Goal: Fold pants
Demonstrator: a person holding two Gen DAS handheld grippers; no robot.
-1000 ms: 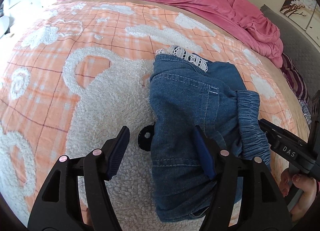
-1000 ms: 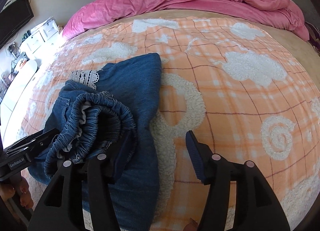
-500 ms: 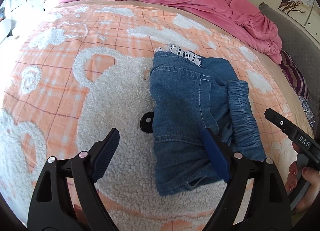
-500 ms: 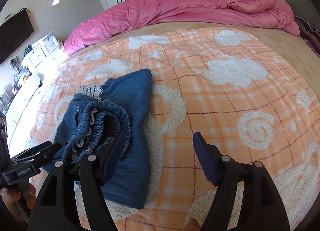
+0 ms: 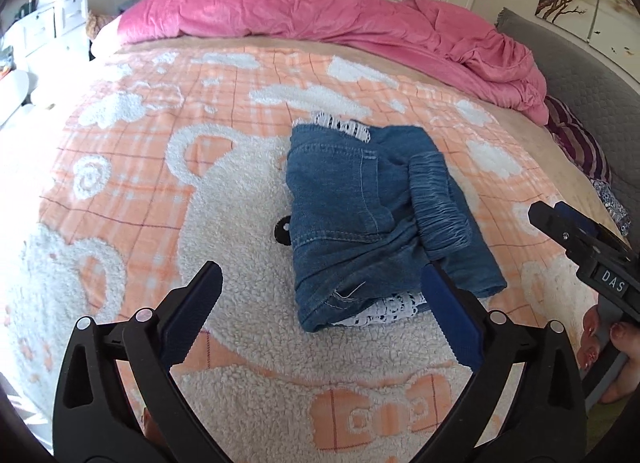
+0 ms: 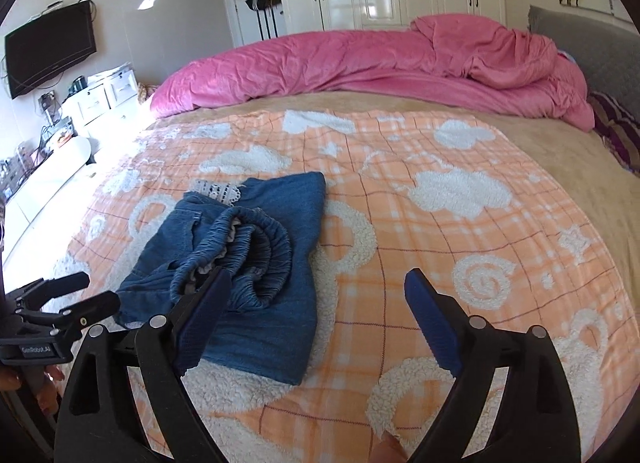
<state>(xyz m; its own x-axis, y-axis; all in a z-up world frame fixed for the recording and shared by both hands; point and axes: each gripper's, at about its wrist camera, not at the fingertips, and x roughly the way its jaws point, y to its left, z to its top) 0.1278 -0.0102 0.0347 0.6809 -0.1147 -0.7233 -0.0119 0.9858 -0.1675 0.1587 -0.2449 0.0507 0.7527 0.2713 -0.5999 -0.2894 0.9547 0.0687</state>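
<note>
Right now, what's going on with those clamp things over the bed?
A person holds a gripper in each hand to fold pants. The denim pants lie folded in a bundle on the orange plaid blanket. The left gripper and right gripper hang above it, jaws opening, nothing between them.

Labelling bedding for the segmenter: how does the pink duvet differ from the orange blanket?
The pink duvet is plain, smooth-looking and bunched in wrinkles along the far side of the bed; the orange blanket is checked with fluffy white shapes and lies spread flat. The folded jeans rest on the blanket; none of them touches the duvet. Both lie on the same bed.
</note>
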